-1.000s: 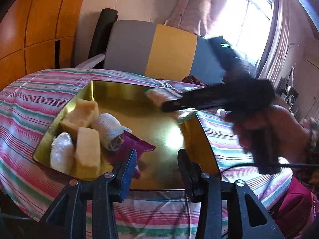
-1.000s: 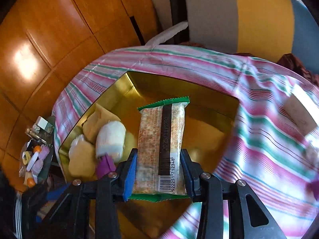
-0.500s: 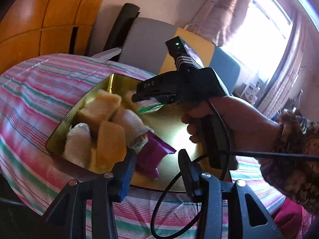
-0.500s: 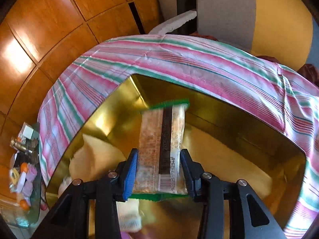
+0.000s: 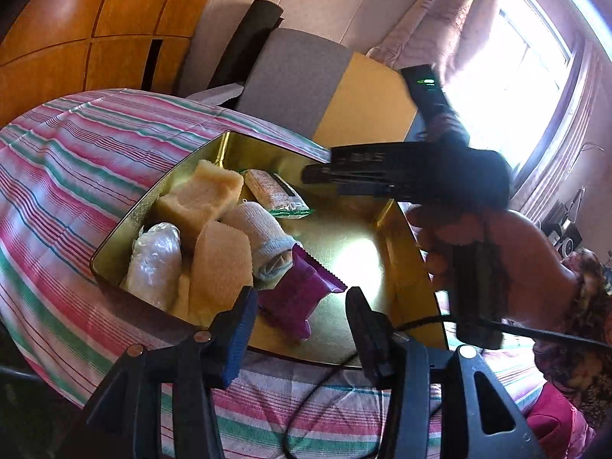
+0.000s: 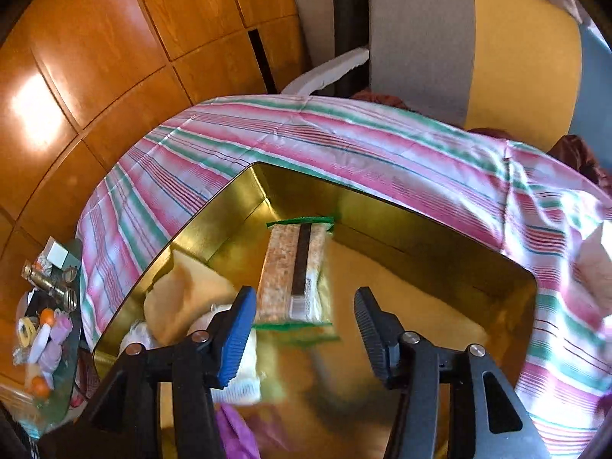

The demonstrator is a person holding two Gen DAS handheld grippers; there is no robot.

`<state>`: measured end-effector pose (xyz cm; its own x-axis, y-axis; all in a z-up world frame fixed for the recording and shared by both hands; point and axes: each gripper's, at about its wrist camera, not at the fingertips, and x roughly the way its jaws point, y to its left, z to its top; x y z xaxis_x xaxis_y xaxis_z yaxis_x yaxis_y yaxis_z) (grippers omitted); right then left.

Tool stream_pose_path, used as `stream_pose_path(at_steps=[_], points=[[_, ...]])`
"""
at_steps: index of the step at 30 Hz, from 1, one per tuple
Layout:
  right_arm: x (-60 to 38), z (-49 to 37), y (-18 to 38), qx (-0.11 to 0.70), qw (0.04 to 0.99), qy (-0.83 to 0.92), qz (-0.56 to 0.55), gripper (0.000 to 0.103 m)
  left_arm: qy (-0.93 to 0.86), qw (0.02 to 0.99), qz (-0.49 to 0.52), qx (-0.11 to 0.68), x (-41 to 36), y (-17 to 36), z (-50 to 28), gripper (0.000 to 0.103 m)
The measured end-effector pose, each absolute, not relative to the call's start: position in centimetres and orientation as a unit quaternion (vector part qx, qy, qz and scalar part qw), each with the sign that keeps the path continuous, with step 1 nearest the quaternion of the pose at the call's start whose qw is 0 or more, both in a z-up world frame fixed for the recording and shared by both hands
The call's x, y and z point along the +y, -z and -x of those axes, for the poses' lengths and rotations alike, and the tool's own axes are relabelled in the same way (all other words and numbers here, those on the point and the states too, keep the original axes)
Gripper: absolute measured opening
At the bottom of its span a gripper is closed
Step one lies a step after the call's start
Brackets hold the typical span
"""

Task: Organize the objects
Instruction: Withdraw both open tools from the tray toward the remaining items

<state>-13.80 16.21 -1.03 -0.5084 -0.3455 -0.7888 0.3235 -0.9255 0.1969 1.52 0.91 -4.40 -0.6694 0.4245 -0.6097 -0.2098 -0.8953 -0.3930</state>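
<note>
A striped cloth (image 5: 72,176) covers the surface, and on it sits a shallow gold tin tray (image 6: 440,252) holding two yellow sponge blocks (image 5: 202,195), a clear-wrapped roll (image 5: 153,260), a white gauze roll (image 5: 260,233) and a purple packet (image 5: 298,294) along its left side. The green-edged snack bar (image 6: 296,271) lies flat on the tray floor near the far left corner, just beside the sponges. The right tongs (image 6: 302,329) are opening with the bar's near end between the pads but untouched, and the left tongs (image 5: 298,329) are also opening, empty, over the tray's near edge.
</note>
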Motion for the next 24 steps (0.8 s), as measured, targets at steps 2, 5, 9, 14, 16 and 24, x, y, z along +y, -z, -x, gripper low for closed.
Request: stream_pose_path(at_steps=[2,5,9,14,16,24], points=[[17.0,12.7,0.4,-0.017,0.191,0.873,-0.449,0.056,-0.901,0.177,0.369,-0.146,1.0,4.5,-1.6,0.049],[18.6,11.0,-0.5,-0.031,0.191,0.877,-0.439,0.061,-0.898,0.183,0.373,-0.146,1.3,4.6,-1.6,0.049],[20.5,8.9,-1.2,-0.03,0.181,0.883,-0.432,0.062,-0.894,0.198,0.377,-0.137,2.3,4.7,-2.0,0.049],[23.6,6.4,-1.4,-0.031,0.152,0.892,-0.424,0.062,-0.895,0.217,0.371,-0.115,3.6,4.4,-2.9,0.049],[25.3,5.4,-1.4,-0.04,0.138,0.895,-0.423,0.063,-0.895,0.224,0.37,-0.109,4.0,4.3,-3.3,0.049],[32.9,1.4,0.1,-0.065,0.075,0.892,-0.442,0.065,-0.89,0.258,0.367,-0.083,6.3,4.1,-4.5,0.049]])
